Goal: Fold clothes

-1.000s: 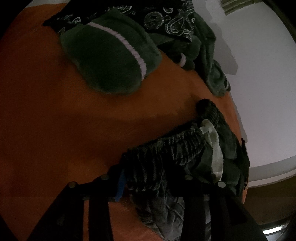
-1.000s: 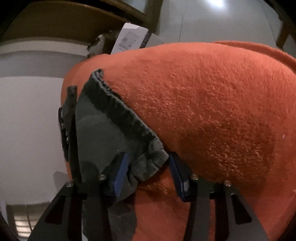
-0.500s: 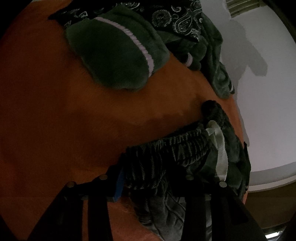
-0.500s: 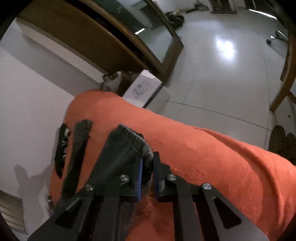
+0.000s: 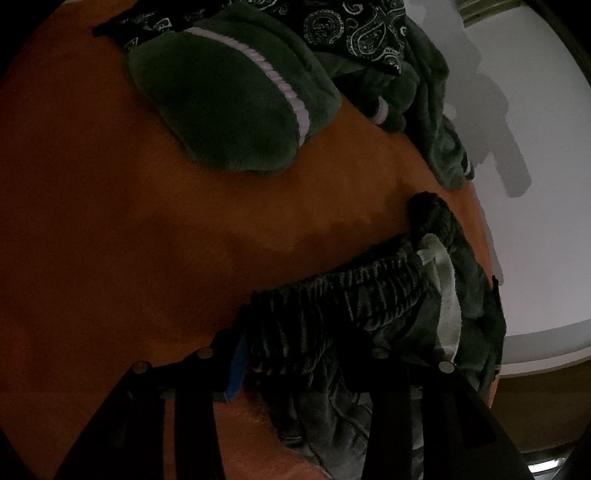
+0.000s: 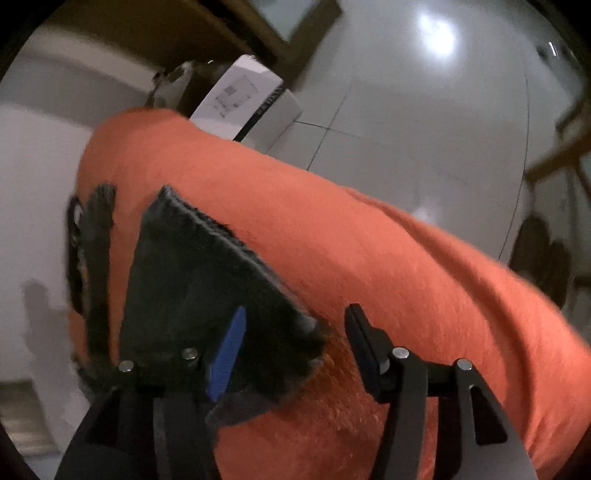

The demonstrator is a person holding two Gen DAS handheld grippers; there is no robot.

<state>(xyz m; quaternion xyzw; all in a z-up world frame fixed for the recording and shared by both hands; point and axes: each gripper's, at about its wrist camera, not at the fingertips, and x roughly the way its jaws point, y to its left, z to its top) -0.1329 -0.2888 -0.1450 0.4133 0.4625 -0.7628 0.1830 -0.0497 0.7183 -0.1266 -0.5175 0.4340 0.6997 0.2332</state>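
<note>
In the left wrist view, dark grey shorts (image 5: 351,295) with a gathered waistband and a white drawstring (image 5: 447,295) lie on an orange blanket (image 5: 129,240). My left gripper (image 5: 306,354) is shut on the waistband, which fills the gap between its fingers. In the right wrist view, a flat dark part of the shorts (image 6: 192,273) lies on the blanket (image 6: 406,277). My right gripper (image 6: 295,339) is opening. The cloth's corner lies against the blue left pad (image 6: 229,350), and the right pad stands clear of it.
A green fleece garment (image 5: 229,99) with a white stripe and a black paisley cloth (image 5: 354,26) are piled at the far end of the blanket. Beyond the blanket's edge are a white box (image 6: 243,96), the tiled floor (image 6: 424,110) and a white wall (image 5: 535,184).
The right gripper closed on the cloth's edge half a second ago and has now opened, letting it go while lifting and rolling. The left gripper and the waistband have not moved.
</note>
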